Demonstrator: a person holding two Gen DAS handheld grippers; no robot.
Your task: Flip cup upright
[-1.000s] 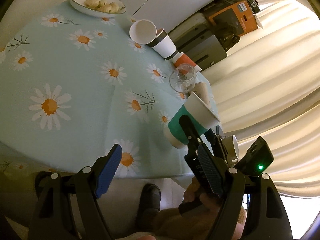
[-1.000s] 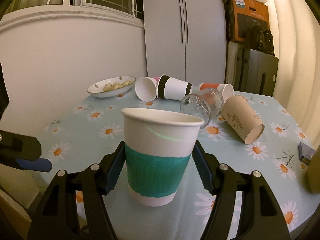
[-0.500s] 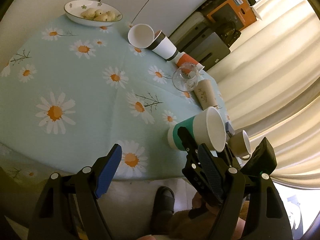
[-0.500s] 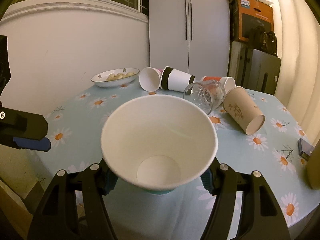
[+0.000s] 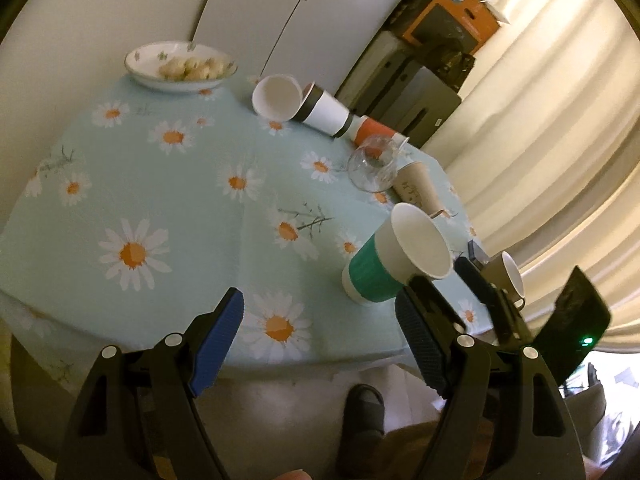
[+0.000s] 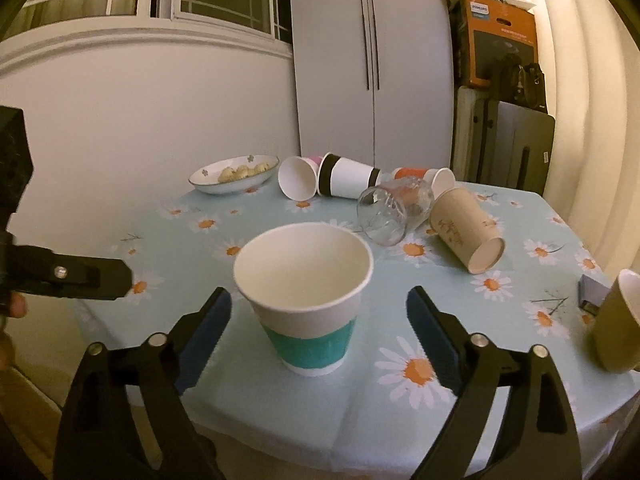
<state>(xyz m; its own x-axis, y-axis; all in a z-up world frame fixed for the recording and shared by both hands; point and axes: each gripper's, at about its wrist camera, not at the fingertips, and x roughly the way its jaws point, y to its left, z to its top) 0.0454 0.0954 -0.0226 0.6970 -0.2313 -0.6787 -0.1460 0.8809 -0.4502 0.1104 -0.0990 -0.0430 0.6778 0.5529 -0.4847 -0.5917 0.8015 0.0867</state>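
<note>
A white paper cup with a teal band (image 6: 306, 300) stands upright on the daisy tablecloth (image 6: 460, 292) near the front edge. My right gripper (image 6: 318, 332) is open, its fingers apart on either side of the cup and not touching it. In the left wrist view the same cup (image 5: 394, 258) stands at the right, with the right gripper's fingers beside it. My left gripper (image 5: 320, 338) is open and empty, off the table's front edge.
Several cups lie on their sides at the back: a white cup (image 6: 296, 178), a black-banded cup (image 6: 348, 178), an orange cup (image 6: 424, 174), a brown cup (image 6: 466, 232) and a clear glass (image 6: 394, 210). A bowl of food (image 6: 234, 174) stands back left. A brown mug (image 6: 618, 328) stands at right.
My right gripper has set the teal cup down upright on the table and opened, letting go of it. The left gripper stayed open and shifted slightly.
</note>
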